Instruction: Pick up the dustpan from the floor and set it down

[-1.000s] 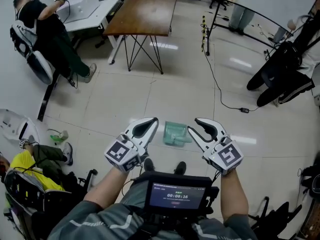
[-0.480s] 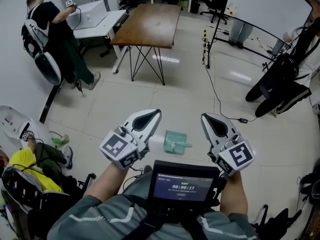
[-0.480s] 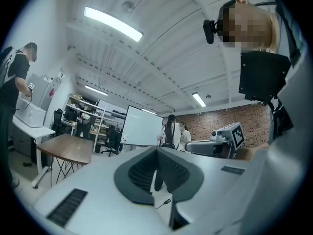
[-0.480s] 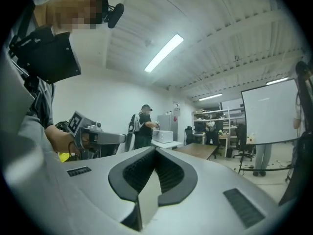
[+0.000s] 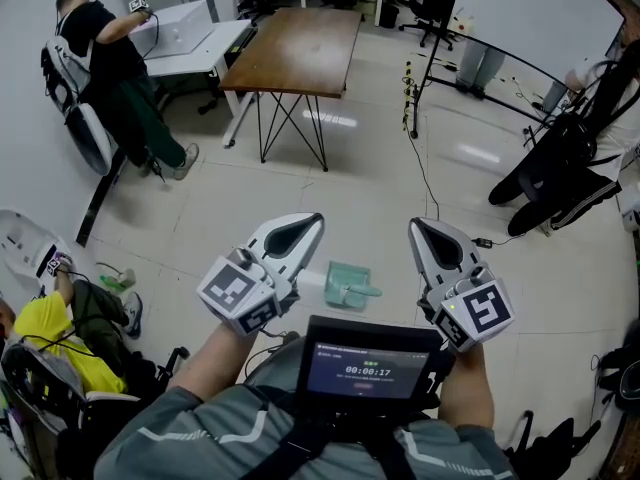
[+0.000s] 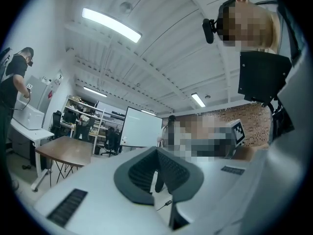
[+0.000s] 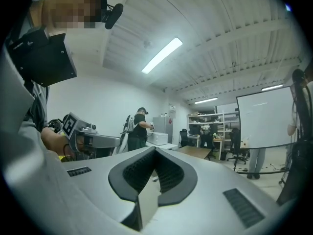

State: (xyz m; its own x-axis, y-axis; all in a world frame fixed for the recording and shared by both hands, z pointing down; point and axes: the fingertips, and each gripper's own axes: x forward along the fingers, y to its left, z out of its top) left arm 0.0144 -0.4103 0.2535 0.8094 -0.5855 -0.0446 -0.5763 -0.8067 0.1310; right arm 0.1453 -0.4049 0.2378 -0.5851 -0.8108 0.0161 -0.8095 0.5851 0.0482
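Observation:
A small green dustpan (image 5: pixel 348 285) lies flat on the tiled floor, its short handle pointing right. Both grippers hang in the air above it, pointing forward and level. My left gripper (image 5: pixel 318 218) is to the dustpan's left and my right gripper (image 5: pixel 414 224) to its right; neither touches it. In the left gripper view the jaws (image 6: pixel 157 151) meet at the tip with nothing between them. The right gripper view shows the same: jaws (image 7: pixel 155 150) pressed together and empty. The dustpan is in neither gripper view.
A brown wooden table (image 5: pixel 295 48) on wire legs stands ahead, with a white desk (image 5: pixel 190 38) and a standing person (image 5: pixel 110 58) to its left. Another person (image 5: pixel 60 318) sits at lower left. A black cable (image 5: pixel 430 183) runs over the floor; a seated person's legs (image 5: pixel 560 158) are at right.
Both grippers have risen away from the dustpan, which stays on the floor. The right gripper's jaws, apart a second ago, have closed on nothing.

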